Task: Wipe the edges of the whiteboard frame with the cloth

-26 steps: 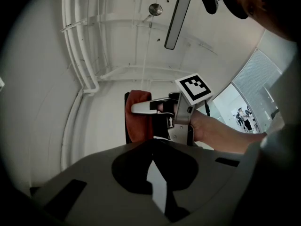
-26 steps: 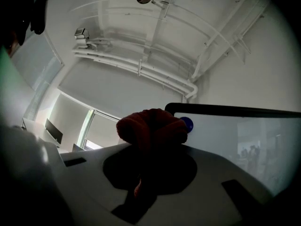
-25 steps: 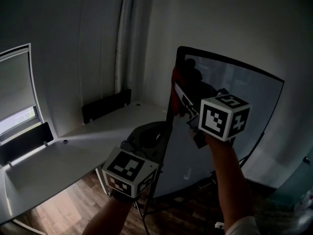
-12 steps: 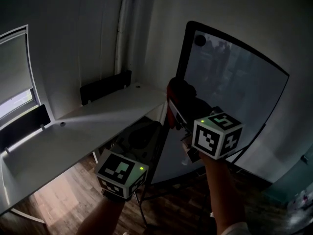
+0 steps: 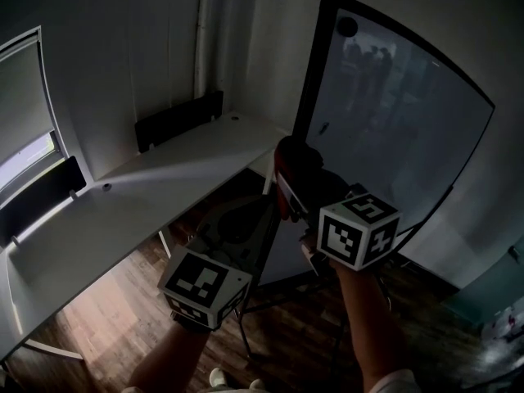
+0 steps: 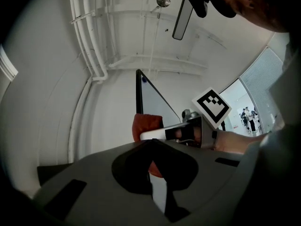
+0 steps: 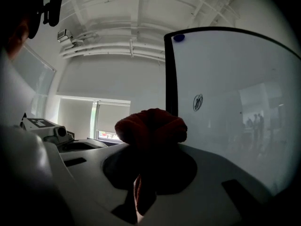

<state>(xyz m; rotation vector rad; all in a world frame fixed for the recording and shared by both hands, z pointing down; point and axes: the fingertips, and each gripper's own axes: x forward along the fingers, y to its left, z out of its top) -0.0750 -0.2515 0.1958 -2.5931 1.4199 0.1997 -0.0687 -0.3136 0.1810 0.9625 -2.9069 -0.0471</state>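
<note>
The cloth (image 7: 150, 126) is a soft red wad, light and limp, so it will mould itself round a corner but can also slip or drag loose if I pinch only a loose fold. My right gripper (image 7: 150, 147) has its fingers clamped on the thick middle of the cloth, with the bulge standing proud at 12 o'clock of the jaws, and that is the part I judge should do the rubbing. In the head view the cloth (image 5: 291, 159) sits against the left upright of the whiteboard frame (image 5: 307, 88), roughly at its mid-height, and the pale board (image 5: 393, 121) spreads away toward 2 o'clock. The frame is thin, stiff and smooth, and since the board stands on legs I expect it to rock if I press hard. My left gripper (image 5: 237, 229) hangs lower, at 7 o'clock of the cloth and just beside the lower run of that same edge. Its fingers are drawn narrow, leaving only a slit, and I cannot tell whether they nip the frame or merely line up with it. The room is dim: the board's bottom rail and legs are lost in shadow, its right edge runs out of the head view, and the cloth's contact with the frame is hidden behind the wad itself.
</note>
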